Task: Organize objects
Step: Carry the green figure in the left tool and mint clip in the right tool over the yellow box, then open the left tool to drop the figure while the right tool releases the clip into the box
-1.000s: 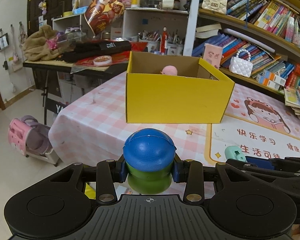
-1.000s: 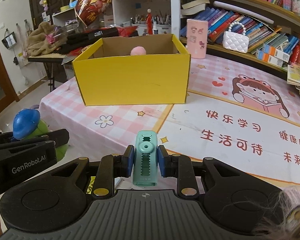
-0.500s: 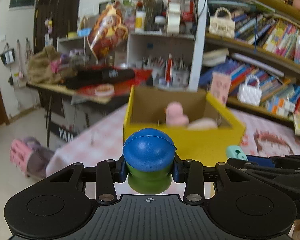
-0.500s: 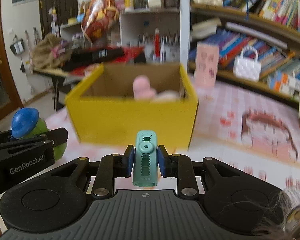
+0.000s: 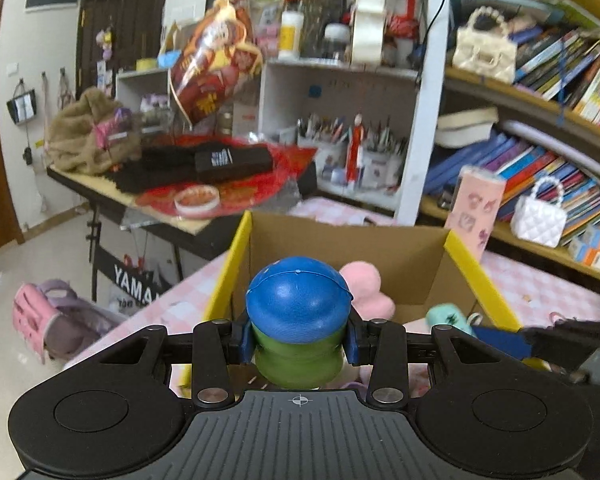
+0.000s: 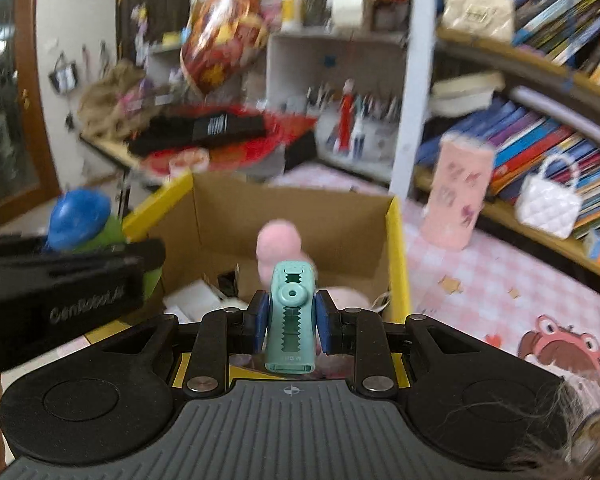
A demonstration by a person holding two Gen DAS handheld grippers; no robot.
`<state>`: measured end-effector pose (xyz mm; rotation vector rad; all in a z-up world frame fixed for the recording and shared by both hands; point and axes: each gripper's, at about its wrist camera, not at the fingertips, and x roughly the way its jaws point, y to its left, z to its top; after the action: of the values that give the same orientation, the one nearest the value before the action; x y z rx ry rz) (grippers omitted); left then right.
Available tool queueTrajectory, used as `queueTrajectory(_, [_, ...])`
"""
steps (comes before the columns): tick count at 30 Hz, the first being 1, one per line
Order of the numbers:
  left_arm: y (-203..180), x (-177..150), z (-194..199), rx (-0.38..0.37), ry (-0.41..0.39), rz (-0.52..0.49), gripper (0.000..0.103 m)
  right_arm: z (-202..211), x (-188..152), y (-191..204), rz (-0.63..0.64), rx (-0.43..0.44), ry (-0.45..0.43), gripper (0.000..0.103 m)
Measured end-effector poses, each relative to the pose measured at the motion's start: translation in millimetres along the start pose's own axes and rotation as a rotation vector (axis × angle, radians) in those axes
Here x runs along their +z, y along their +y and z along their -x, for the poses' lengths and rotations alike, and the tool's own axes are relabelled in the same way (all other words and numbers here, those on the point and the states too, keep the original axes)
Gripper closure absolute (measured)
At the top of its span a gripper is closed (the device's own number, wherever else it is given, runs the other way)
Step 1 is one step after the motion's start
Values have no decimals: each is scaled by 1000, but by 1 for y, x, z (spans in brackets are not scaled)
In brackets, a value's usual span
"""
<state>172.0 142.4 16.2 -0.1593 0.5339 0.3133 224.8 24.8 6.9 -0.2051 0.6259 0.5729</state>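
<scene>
My left gripper (image 5: 298, 340) is shut on a blue-capped green toy (image 5: 298, 312) and holds it over the near edge of the open yellow cardboard box (image 5: 236, 256). My right gripper (image 6: 291, 324) is shut on a teal stapler-like clip (image 6: 291, 320) and holds it above the same box (image 6: 398, 264). A pink plush toy (image 6: 278, 246) lies inside the box, also visible in the left wrist view (image 5: 366, 284). The left gripper and its toy (image 6: 82, 220) show at the left of the right wrist view. The teal clip (image 5: 448, 318) shows at the right of the left wrist view.
The box stands on a pink checked tablecloth (image 6: 480, 280). A pink patterned carton (image 6: 458, 196) stands behind the box. Bookshelves with a white handbag (image 5: 540, 220) run along the right. A cluttered side table (image 5: 180, 192) is at the back left.
Both grippers have moved forward and up, from in front of the box to over its open top. Each still holds its object.
</scene>
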Motion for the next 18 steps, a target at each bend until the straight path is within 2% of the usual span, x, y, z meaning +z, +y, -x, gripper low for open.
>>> queueTrajectory(3, [-5, -1, -16, 4, 48, -4, 64, -16, 0, -4, 6, 41, 53, 80])
queueTrajectory(6, [-10, -3, -28, 8, 98, -18, 63, -23, 0, -5, 19, 63, 69, 80])
queueTrajectory(8, [-9, -4, -35, 3, 130, 7, 62, -25, 1, -5, 28, 85, 75, 79])
queueTrajectory(12, [-6, -6, -44, -23, 176, 48, 60, -26, 0, -12, 5, 100, 91, 71])
queueTrajectory(14, [-5, -6, -43, -25, 178, 53, 55, -23, -1, -12, 9, 101, 80, 72])
queueTrajectory(16, [-5, -6, -41, -20, 173, 52, 41, -16, -2, -12, 10, 79, 65, 72])
queueTrajectory(18, [-3, -5, -35, -56, 166, 54, 33, -9, -4, -15, -13, 72, 53, 65])
